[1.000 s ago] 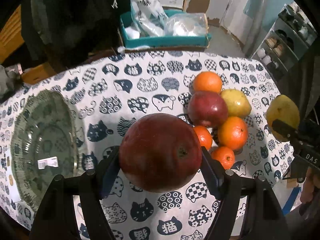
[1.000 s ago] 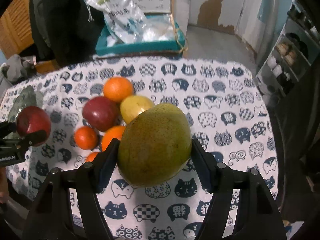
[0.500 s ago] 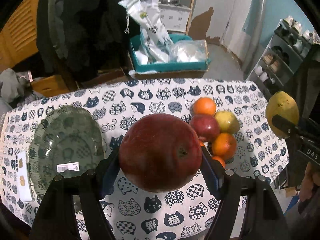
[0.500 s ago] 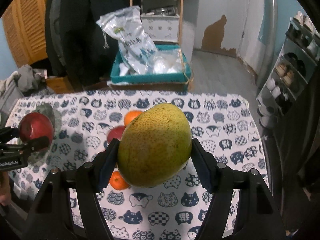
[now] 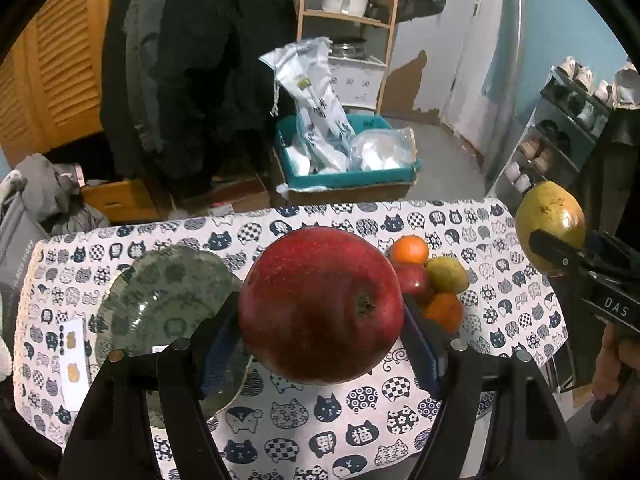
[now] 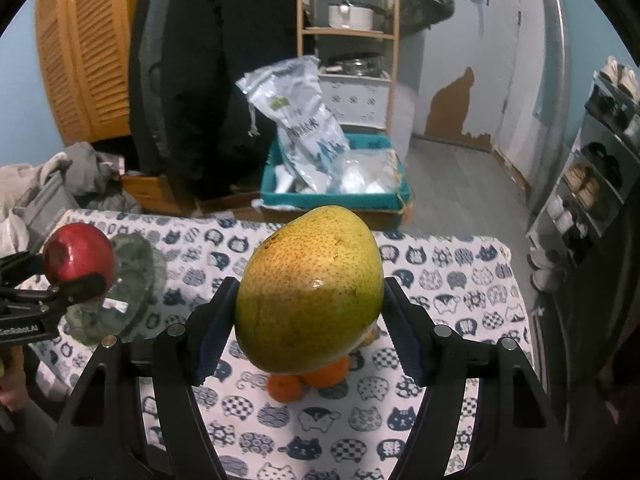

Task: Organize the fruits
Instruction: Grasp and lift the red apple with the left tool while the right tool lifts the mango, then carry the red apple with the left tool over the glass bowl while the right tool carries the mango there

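My left gripper (image 5: 320, 332) is shut on a big red apple (image 5: 320, 304) and holds it high above the table. My right gripper (image 6: 308, 320) is shut on a yellow-green pear (image 6: 308, 288), also held high; it shows at the right of the left wrist view (image 5: 550, 224). The apple shows at the left of the right wrist view (image 6: 78, 252). A green glass plate (image 5: 160, 300) lies on the left of the table. A pile of oranges, a red apple and a pear (image 5: 432, 280) lies right of centre, partly hidden by the held fruit.
The table has a cat-print cloth (image 5: 320, 420). A white card (image 5: 74, 364) lies at its left edge. Behind the table stand a teal box with plastic bags (image 5: 344, 152), dark coats (image 5: 200, 60), a wooden shelf and a shoe rack (image 5: 560, 136).
Both grippers have risen and pulled back from the table with their fruit still held. The table, plate and fruit pile now look smaller and lower.
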`<state>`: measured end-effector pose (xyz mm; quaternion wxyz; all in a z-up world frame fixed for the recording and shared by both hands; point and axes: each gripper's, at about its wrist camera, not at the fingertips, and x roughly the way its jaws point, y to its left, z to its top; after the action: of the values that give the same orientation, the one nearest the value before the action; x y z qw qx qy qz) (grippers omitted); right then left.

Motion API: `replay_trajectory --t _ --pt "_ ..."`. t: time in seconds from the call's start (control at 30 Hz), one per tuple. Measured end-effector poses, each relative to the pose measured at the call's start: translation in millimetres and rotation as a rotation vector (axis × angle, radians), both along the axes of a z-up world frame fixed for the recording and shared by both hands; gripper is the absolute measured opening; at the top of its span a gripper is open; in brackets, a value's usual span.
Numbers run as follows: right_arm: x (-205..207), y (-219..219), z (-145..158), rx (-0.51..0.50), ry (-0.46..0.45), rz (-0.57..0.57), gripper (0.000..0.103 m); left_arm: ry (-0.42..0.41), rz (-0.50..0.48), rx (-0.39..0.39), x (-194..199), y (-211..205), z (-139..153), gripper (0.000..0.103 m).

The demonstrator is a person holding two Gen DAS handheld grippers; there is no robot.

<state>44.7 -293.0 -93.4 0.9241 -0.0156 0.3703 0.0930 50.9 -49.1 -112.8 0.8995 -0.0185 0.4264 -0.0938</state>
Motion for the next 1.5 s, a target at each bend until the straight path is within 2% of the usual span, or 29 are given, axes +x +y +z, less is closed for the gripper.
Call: replay_trajectory --t 0.33,0.83,1.23,1.5 --pt "3 40 20 0.016 -0.035 0.077 0.071 -0.04 0.057 0.0 -6 34 13 0.076" --pt "16 109 27 0.012 -0.03 0.178 0.071 -0.048 0.178 -0.009 -14 95 13 0.076" --pt "33 175 24 0.031 -0.001 0.262 0.071 -0.028 0.276 -0.023 -20 146 3 0.076" --pt "45 221 10 0.033 0.043 0.313 0.071 0.022 0.331 -0.026 -16 178 -20 0.076"
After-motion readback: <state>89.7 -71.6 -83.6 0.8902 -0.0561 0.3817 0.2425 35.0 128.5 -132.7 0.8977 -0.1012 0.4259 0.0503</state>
